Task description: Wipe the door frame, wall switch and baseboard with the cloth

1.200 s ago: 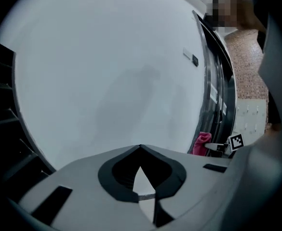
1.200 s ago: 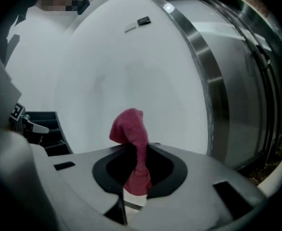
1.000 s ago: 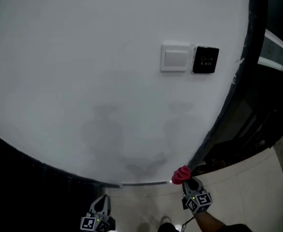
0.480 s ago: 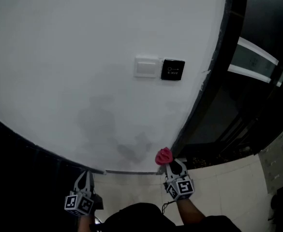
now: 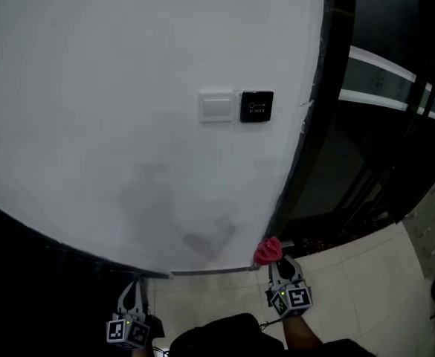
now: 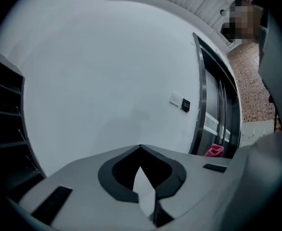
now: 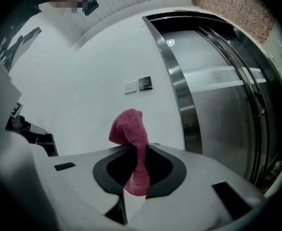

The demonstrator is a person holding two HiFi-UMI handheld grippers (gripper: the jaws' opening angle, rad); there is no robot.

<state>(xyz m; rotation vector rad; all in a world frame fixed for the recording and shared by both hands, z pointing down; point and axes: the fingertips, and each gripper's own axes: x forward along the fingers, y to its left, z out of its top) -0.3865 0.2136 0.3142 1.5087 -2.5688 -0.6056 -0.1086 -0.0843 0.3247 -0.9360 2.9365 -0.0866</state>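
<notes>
Red cloth (image 7: 129, 131): position to be logged? (Obs. 1)

It is clamped in the right gripper (image 7: 139, 153). The jaws are closed on its narrow middle. A bunched end is seen above them and a short tail below. (Obs. 2)

Where is that placed in the head view? (Obs. 1)

Low down, near the corner where the baseboard (image 5: 217, 271) is met by the foot of the door frame (image 5: 315, 125). Contact with either cannot be told. Pale floor tiles (image 5: 366, 274) are noted just to the right. (Obs. 2)

Left gripper (image 6: 141, 149)? (Obs. 1)

Its jaws are set together at the tips, and nothing is held between them. It is pointed at the white wall (image 5: 113, 73), well apart from the right gripper. (Obs. 2)

Wall switch (image 5: 216, 107)? (Obs. 1)

White, mounted on the wall just beside a black plate (image 5: 256, 106), which is set between it and the door frame. Both are recorded well above the cloth. Darker grey patches (image 5: 154, 192) are noted on the wall below the switch. Beyond the frame, dark glass with a pale band (image 5: 373, 69) is seen. (Obs. 2)
</notes>
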